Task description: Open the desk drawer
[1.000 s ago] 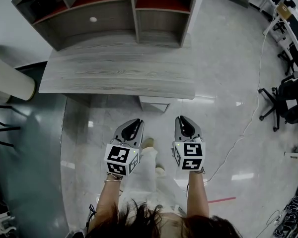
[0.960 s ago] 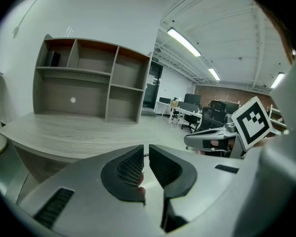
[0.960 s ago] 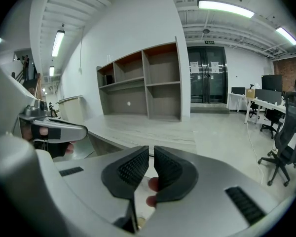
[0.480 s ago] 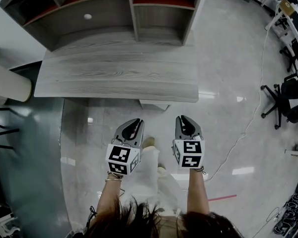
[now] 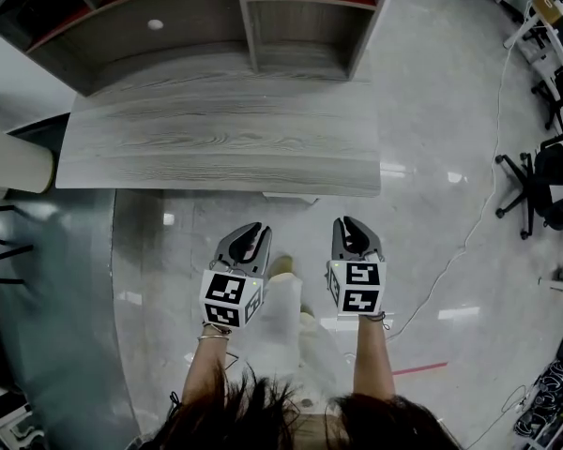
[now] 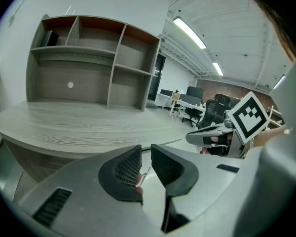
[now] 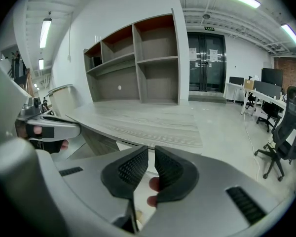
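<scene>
The desk with a pale grey top (image 5: 216, 139) carries a streaked wood grain that runs along its length. The open shelf unit at the desk's far edge (image 5: 300, 36) has the same grey grain, with rust-red panels inside and one small white dot (image 5: 155, 24). The glossy floor (image 5: 432, 232) is pale mottled grey, darkening to a grey-green patch (image 5: 56, 298) beyond the desk's left edge. A thin red strip (image 5: 418, 374) crosses it. The office chairs (image 5: 535, 186) are black.
</scene>
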{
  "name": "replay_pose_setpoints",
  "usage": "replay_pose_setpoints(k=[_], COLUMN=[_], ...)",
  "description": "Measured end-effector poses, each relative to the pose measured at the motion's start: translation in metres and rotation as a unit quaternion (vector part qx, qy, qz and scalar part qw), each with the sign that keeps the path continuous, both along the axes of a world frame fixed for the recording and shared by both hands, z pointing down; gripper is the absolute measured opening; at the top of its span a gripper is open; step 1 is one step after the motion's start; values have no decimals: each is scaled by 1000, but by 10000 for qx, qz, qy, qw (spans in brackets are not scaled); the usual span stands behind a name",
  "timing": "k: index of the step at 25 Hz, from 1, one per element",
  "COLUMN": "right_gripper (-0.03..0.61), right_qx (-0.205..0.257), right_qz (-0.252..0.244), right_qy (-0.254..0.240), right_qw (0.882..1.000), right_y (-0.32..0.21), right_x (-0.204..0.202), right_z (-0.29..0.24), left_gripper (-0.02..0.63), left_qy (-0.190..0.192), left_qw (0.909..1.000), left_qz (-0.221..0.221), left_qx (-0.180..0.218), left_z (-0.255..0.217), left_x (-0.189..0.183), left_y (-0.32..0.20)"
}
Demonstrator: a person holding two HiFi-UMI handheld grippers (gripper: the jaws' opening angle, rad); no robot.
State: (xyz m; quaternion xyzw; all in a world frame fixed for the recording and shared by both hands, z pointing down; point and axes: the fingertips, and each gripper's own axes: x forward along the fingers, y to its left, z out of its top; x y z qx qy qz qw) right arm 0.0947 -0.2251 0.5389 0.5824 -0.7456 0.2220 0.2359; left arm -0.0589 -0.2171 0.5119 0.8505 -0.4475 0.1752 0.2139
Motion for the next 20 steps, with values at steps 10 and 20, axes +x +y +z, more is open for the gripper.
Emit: replay_pose_setpoints(k=[10,20], right_gripper=[29,57], right_qx=[-286,-586], right_qz=[-27,-2], right_qy=[119,60], right_qw=[9995,9983], right_y=[-10,-15], right_x=[0,0], right_z=[29,54], left_gripper=[60,74], left_qy=[-47,-109], left_qw=[9998,9991], left_qz=[-25,43], left_qx=[-210,-401], left_z=[31,61], left_x=[-3,-5], left_y=[-17,-28])
